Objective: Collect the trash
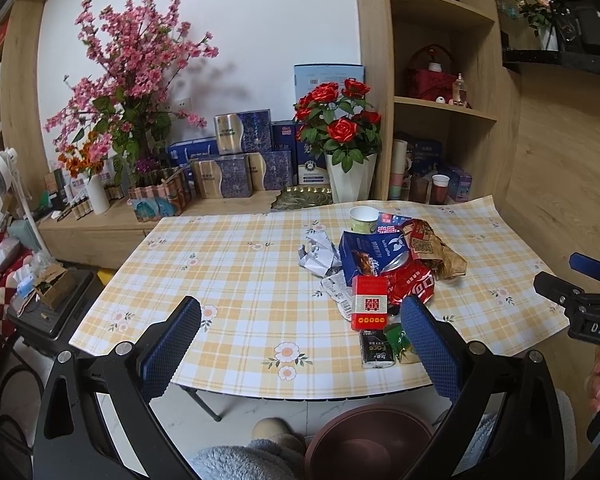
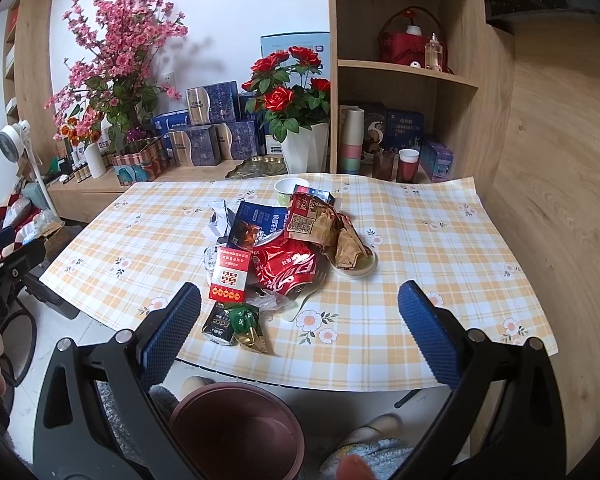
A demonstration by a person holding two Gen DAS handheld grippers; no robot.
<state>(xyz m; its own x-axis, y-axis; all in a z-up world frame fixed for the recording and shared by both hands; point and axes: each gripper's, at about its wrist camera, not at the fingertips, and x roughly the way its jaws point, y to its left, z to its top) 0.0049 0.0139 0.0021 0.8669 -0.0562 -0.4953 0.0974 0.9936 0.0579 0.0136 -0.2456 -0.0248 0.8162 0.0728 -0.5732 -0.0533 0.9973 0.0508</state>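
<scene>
A heap of trash lies on the checked tablecloth (image 1: 236, 280) (image 2: 420, 264): a red cigarette box (image 1: 369, 307) (image 2: 229, 276), a crushed red cola can (image 1: 414, 284) (image 2: 288, 268), a blue carton (image 1: 360, 254) (image 2: 256, 222), a brown wrapper (image 1: 436, 248) (image 2: 324, 224), crumpled paper (image 1: 318, 254), a paper cup (image 1: 363, 218) (image 2: 290, 189), a black sachet (image 1: 376, 348) (image 2: 220, 326) and a green sachet (image 1: 396, 340) (image 2: 246, 326). My left gripper (image 1: 300, 344) hangs open before the table's near edge, left of the heap. My right gripper (image 2: 300, 344) is open too, nothing between its fingers. A dark red bin (image 1: 364, 440) (image 2: 236, 428) stands on the floor below.
Behind the table a low shelf carries flower pots (image 1: 350, 176), blue gift boxes (image 1: 240, 160) and a pink blossom tree (image 1: 132, 72). A wooden shelving unit (image 1: 440, 100) stands at the back right. A fan (image 1: 0, 168) and clutter sit at the left. Slippered feet (image 1: 272, 432) are under the table.
</scene>
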